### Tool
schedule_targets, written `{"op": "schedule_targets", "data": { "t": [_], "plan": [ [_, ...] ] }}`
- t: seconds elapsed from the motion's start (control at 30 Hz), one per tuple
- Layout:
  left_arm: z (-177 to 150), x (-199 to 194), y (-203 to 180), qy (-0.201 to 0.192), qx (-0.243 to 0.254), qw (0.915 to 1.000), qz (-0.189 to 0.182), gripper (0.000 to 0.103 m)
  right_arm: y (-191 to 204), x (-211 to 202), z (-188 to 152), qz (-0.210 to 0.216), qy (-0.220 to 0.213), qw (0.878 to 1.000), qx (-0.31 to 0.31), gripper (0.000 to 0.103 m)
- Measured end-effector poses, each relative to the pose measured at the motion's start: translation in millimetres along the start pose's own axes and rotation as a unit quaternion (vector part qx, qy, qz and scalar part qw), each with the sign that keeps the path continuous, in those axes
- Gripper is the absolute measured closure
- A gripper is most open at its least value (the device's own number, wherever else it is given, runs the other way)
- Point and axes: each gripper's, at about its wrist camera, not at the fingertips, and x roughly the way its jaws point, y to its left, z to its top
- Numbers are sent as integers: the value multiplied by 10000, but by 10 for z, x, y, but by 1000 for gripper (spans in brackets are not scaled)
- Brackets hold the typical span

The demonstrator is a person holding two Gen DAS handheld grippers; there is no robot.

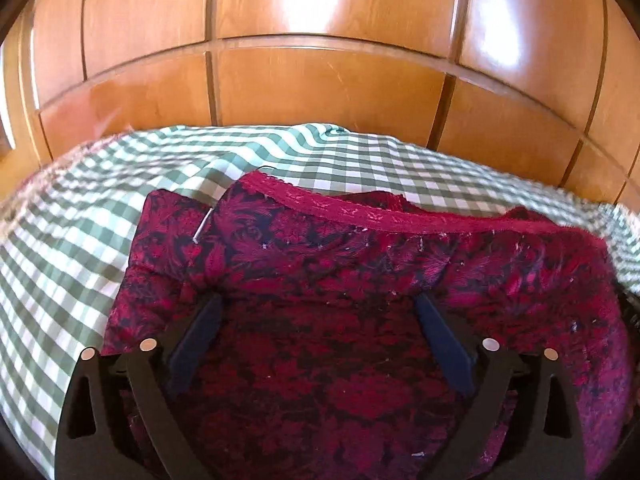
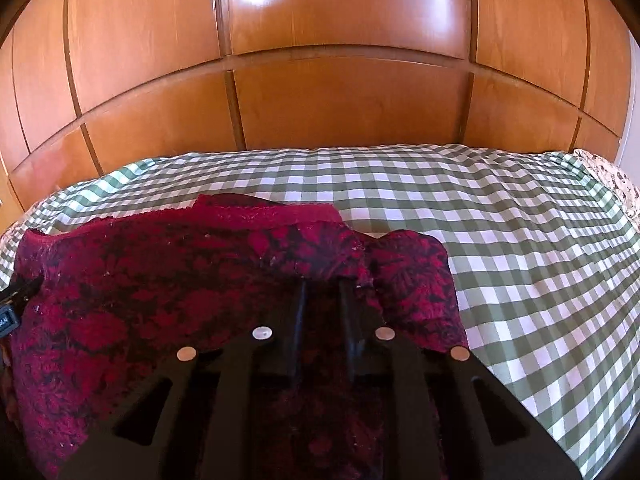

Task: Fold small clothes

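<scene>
A wooden panelled wardrobe [image 2: 348, 92] fills the upper frame. Below, one green checked bedcover [image 2: 500, 232] carries one crimson patterned garment [image 1: 340, 264], lower centre. The left gripper [image 1: 320, 300] spreads wide; the right gripper [image 2: 322, 282] pinches the garment's edge.

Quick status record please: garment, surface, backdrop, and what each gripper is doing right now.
garment: red and black floral garment with a red lace trim edge, draped over both grippers
surface: green and white checked cloth
backdrop: wooden panelled wardrobe
left gripper: fingers wide apart, garment lying across them
right gripper: fingers close together with fabric bunched at the tips; grip itself not clearly visible
</scene>
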Motion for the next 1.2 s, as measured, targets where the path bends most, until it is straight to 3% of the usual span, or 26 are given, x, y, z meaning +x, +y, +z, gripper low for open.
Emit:
{"op": "schedule_targets", "data": {
  "t": [0.2, 0.3, 0.37, 0.53, 0.77, 1.1, 1.2],
  "plan": [
    [-16, -96, 50, -105, -75, 9997, -209, 4, -29, -141, -19, 135, -88, 9999, 43, 83],
    [-89, -288, 21, -253, 54, 9996, -81, 4, 15, -371, -61, 187, -212, 9996, 74, 71],
    [-174, -413, 29, -392, 62, 9992, -4, 4, 20, -539, -109, 375, -311, 9985, 253, 56],
    [-442, -694, 42, -549, 19, 9985, 35, 4, 51, -826, -247, 606, -375, 9967, 397, 49],
    [-777, -971, 30, -558, 396, 9976, 65, 4, 144, -1135, -464, 846, -334, 9955, 280, 36],
    [-937, -1213, 375, -552, -421, 9975, 148, 4, 217, -1330, -736, 1209, -175, 9917, 390, 38],
    [-961, -1158, 567, -371, -846, 9955, 216, 4, 248, -1340, -781, 1366, -88, 9900, 347, 55]
  ]
}}
